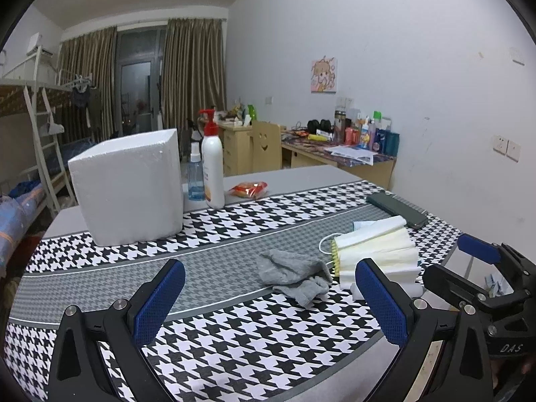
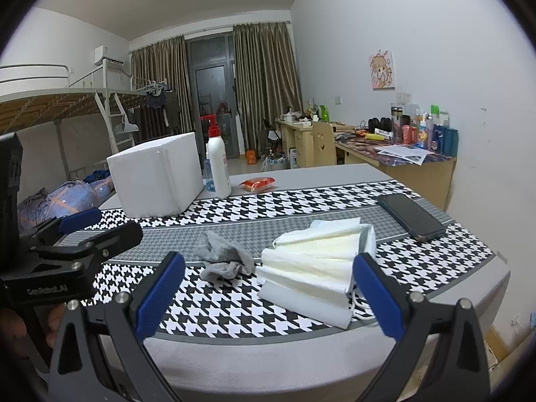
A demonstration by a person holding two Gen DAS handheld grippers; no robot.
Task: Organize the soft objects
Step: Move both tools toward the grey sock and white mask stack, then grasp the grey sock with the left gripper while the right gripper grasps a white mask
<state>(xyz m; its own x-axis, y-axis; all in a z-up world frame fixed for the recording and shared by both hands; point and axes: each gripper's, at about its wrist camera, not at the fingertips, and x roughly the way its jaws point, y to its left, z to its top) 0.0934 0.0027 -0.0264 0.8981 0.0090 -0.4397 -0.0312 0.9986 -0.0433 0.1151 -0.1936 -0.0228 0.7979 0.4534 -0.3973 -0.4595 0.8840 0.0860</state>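
My left jaws (image 1: 269, 305) stand wide apart, holding nothing, blue pads facing each other above the houndstooth cloth (image 1: 234, 335). My right jaws (image 2: 268, 293) likewise stand wide apart and hold nothing, poised over the near edge of the desk (image 2: 268, 361). Item: one grey sock (image 1: 291, 273), crumpled, lying flat on the cloth ahead of my left jaws, just left of the paper stack. Item: one stack of folded white tissues (image 2: 318, 264), fanned, resting between my right pads in that view but not touching them. Item: a white looped cord (image 1: 323, 243) beside the stack, possibly a face mask's ear loop; the view is too poor to say. Item: dark phone (image 2: 413, 216), flat, beyond the stack to the right. Item: white foam box (image 1: 129, 186), upright, far left. Item: white pump bottle (image 1: 212, 167) and small clear blue bottle (image 1: 195, 176), just beside the box. Item: red-orange packet (image 1: 249, 189) on bare desk behind the cloth.
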